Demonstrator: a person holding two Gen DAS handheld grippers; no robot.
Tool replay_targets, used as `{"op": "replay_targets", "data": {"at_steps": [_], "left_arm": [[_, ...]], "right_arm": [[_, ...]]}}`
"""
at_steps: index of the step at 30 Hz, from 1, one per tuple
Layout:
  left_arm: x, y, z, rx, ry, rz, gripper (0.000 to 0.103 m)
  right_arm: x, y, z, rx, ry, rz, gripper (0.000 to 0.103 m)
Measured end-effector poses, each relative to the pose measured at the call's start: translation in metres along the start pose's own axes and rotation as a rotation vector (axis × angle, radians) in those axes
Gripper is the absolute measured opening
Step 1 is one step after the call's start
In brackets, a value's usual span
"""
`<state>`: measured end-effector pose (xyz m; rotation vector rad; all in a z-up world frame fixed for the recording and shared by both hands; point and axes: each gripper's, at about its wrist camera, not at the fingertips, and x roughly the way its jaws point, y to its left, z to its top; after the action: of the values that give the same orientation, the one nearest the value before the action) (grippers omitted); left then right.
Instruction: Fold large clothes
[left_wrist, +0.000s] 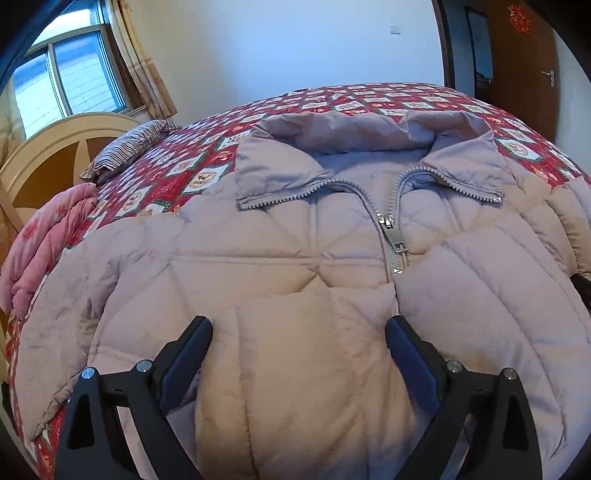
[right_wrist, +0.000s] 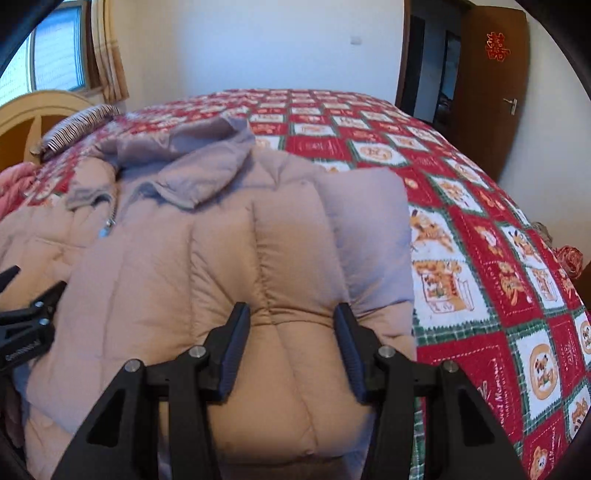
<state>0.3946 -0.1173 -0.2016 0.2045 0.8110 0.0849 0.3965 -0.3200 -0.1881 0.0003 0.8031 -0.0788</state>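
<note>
A pale pink-beige quilted puffer jacket lies front up on the bed, collar far, zipper partly open. My left gripper is open, its fingers spread over the jacket's lower front, resting on the padding. In the right wrist view the jacket fills the left and middle, with its right sleeve folded in. My right gripper is half closed on a puffed fold of that sleeve part, fingers pressing the fabric on both sides. The left gripper's black frame shows at the left edge.
The bed carries a red, white and green patchwork quilt. A striped pillow and a pink folded blanket lie at the left by the wooden headboard. A window, curtain and brown door stand behind.
</note>
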Motion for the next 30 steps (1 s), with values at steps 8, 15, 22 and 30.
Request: {"op": "replay_targets", "data": {"at_steps": [8,15,22,30], "left_arm": [[-0.031,0.029,0.008,-0.114,-0.06,-0.081,0.096],[-0.012,0.01,0.019,-0.041,-0.04,-0.049,0.096],[0.015,0.003,0.011,-0.021,0.015,-0.048,0.097],[-0.014,0.018,0.011,-0.037,-0.011,-0.107,0.097]], "right_arm": [[-0.028,0.002,0.0,-0.03,-0.076,0.013,0.051],[-0.031,-0.018,0.043,0.068,-0.15,-0.056,0.051],[0.027,-0.03,0.027,0.068,0.016,-0.065,0.051],[-0.015,-0.019,0.033,0.06,-0.027,-0.047,0.052]]}}
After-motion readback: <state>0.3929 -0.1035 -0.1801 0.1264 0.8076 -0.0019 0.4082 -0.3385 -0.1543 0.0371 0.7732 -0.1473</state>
